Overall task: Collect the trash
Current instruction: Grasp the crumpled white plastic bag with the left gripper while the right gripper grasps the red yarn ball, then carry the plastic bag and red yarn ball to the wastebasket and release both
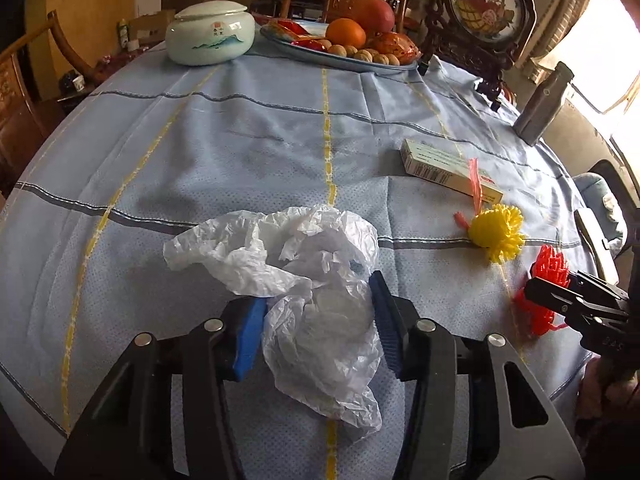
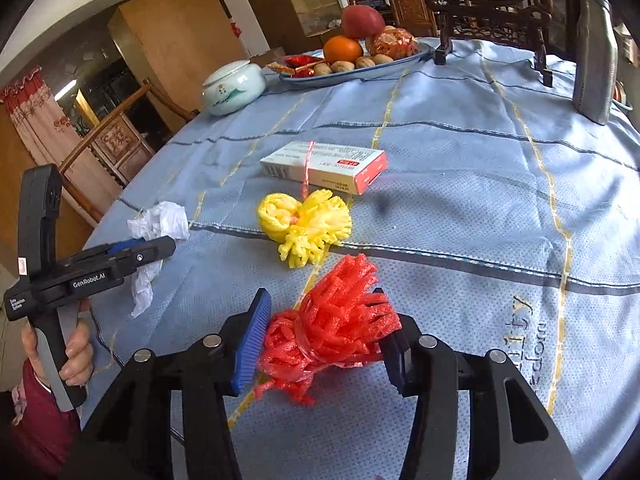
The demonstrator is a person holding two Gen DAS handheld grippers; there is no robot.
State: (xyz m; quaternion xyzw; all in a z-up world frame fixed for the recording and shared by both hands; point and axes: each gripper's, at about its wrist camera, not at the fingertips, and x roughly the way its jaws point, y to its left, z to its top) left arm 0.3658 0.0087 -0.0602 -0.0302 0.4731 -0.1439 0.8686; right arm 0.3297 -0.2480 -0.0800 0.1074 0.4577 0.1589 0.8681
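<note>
A crowded dining room with carved wooden chairs surrounds a desk covered in a pale blue cloth with yellow and dark stripes.

From the left wrist view, the left gripper straddles a crumpled white plastic bag lying near the front edge. Its blue pads sit against the bag's two sides, so it appears closed on the bag (a soft grip, since the film bulges out between and below the jaws). Farther right lie a yellow foam net and a small carton, with a fruit platter and a white lidded jar at the far side.

From the right wrist view, the right gripper has a red foam net between its jaws. The left pad touches the net; the right pad is partly hidden behind it, so whether the grip is firm cannot be told. The yellow net lies just beyond, and the carton farther still. A hand holds the other gripper's handle at the left.

To do this step well, each gripper should probably squeeze through the middle of its bundle before lifting, because both items are springy and light and could slip out. Lifting straight up would likely avoid dragging the cloth.
</note>
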